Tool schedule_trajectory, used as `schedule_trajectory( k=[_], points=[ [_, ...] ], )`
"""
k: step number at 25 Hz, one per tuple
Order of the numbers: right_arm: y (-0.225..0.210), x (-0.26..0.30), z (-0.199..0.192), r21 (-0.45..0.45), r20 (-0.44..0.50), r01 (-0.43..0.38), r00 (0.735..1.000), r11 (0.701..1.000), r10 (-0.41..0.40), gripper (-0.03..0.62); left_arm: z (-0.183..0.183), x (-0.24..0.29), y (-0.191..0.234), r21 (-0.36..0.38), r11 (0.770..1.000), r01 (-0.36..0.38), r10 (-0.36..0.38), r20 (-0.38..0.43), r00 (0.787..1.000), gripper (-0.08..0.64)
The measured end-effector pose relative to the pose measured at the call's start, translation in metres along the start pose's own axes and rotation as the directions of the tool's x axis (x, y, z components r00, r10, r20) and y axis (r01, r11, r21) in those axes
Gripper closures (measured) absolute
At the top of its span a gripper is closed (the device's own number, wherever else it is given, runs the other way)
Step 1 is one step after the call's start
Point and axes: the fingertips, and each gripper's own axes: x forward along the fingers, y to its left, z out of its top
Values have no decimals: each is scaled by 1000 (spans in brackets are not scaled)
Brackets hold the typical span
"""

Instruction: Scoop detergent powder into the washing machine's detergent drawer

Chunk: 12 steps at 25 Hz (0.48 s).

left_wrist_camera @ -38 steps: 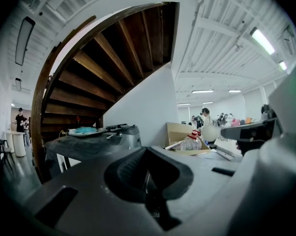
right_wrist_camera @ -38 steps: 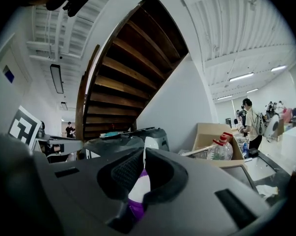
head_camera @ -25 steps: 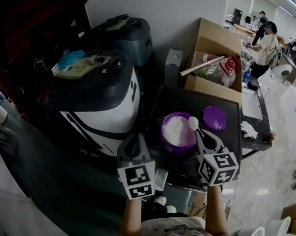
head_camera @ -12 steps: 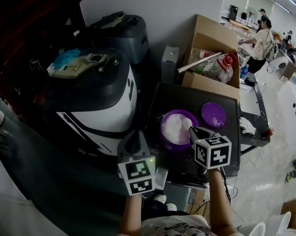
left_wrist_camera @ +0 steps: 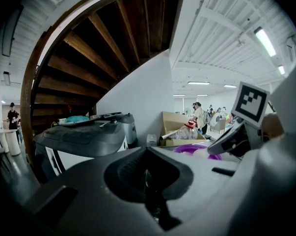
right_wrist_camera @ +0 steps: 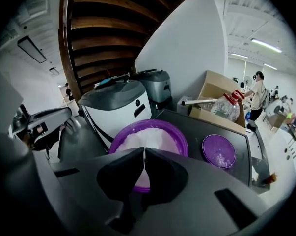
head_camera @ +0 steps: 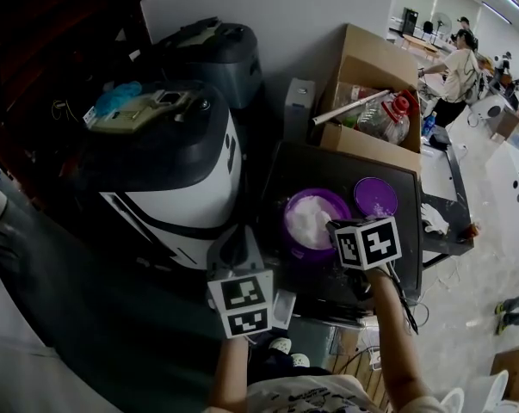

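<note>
A purple tub (head_camera: 313, 218) of white detergent powder (right_wrist_camera: 147, 138) stands on a dark table (head_camera: 328, 172), with its purple lid (head_camera: 375, 198) to its right. My right gripper (head_camera: 334, 228) tilts down over the tub's near rim, shut on the thin white handle of a spoon (right_wrist_camera: 144, 157); the spoon's bowl is hidden under the jaws. The white and dark washing machine (head_camera: 173, 175) stands left of the table. My left gripper (head_camera: 232, 246) hangs in front of the machine, shut with nothing in it. I cannot pick out the detergent drawer.
A cardboard box (head_camera: 373, 76) with a plastic bottle (head_camera: 388, 120) and a rod sits behind the table. A grey appliance (head_camera: 220, 58) stands behind the washing machine, whose top carries a teal cloth (head_camera: 121, 100). Wooden stairs rise at the left. People (head_camera: 459, 63) stand far right.
My right gripper has moved left and tipped down over the tub; the spoon's white bowl, seen above the powder before, is now hidden beneath it. The left gripper has stayed put.
</note>
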Motion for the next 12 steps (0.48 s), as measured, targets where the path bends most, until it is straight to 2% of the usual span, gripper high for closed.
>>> schedule_trajectory(
  k=[12],
  points=[
    [4, 17, -10, -62, -94, 5, 995, 998, -11, 572, -5, -5, 7, 2, 1000, -9, 9, -10, 1000, 558]
  ],
)
